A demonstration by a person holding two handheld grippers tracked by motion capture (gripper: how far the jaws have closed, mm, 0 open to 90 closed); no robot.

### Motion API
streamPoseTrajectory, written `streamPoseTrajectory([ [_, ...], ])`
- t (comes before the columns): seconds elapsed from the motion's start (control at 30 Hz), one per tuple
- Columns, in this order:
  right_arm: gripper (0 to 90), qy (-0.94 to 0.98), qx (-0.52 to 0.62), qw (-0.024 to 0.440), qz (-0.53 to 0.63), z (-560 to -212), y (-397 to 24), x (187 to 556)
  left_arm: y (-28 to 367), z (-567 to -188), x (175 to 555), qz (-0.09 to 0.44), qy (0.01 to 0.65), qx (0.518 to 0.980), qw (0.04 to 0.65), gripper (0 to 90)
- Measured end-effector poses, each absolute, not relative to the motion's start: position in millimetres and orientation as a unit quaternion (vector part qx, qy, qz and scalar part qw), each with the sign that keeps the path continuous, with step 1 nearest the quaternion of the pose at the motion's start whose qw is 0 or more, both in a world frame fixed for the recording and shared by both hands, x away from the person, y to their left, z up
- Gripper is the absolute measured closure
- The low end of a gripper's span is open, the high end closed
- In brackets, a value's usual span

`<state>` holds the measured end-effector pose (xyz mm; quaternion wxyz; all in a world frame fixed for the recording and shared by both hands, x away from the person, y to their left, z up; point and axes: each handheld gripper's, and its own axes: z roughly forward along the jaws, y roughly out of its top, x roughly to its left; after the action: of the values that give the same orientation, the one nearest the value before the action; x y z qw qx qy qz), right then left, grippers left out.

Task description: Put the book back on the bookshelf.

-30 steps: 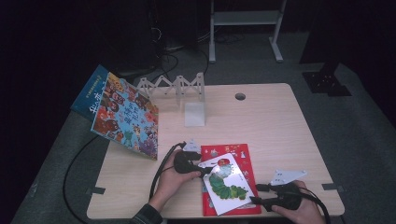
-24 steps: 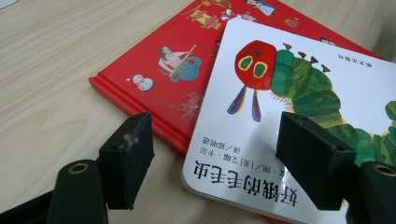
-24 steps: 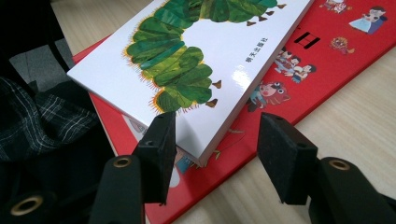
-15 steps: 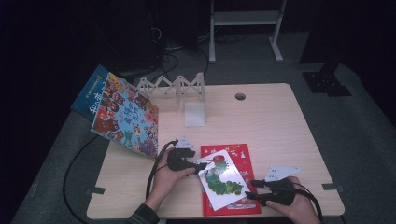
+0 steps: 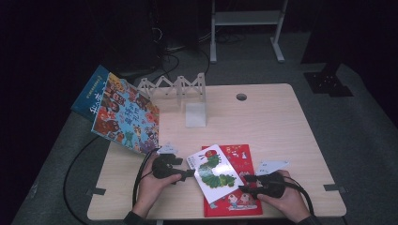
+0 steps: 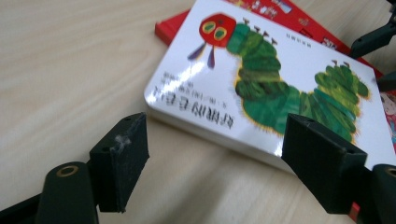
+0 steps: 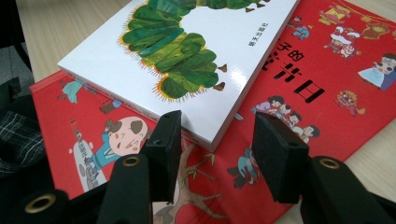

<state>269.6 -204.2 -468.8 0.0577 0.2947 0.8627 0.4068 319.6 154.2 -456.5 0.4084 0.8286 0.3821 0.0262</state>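
Observation:
A white board book with a green caterpillar (image 5: 215,172) lies askew on a red picture book (image 5: 237,199) near the table's front edge. My left gripper (image 5: 189,173) points at the white book's left edge. In the left gripper view (image 6: 219,163) its jaws have just been opening and stand wide, with the book's edge (image 6: 210,140) just beyond the pads, untouched. My right gripper (image 5: 245,183) comes in from the right. Its jaws (image 7: 217,154) have just been closing, with the white book's corner (image 7: 210,137) between the pads, which do not press on it.
A large colourful book (image 5: 124,115) leans over the table's left edge. A white zigzag rack (image 5: 176,86) and a small white stand (image 5: 195,115) sit at the back. The wooden table (image 5: 272,126) has a cable hole (image 5: 241,97) and tape marks (image 5: 94,191).
The white book has slid left and away from the front edge, turning a little. Both hands have shifted left. The left jaws stand wider, the right jaws narrower.

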Motion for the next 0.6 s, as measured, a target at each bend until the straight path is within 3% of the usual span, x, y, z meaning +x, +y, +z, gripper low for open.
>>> streamPoseTrajectory([
  [0.6,51.7,0.875,0.268,0.055,0.401,-469,-191,272,141,-469,308,-0.009,0.379,0.839,0.39,20.7],
])
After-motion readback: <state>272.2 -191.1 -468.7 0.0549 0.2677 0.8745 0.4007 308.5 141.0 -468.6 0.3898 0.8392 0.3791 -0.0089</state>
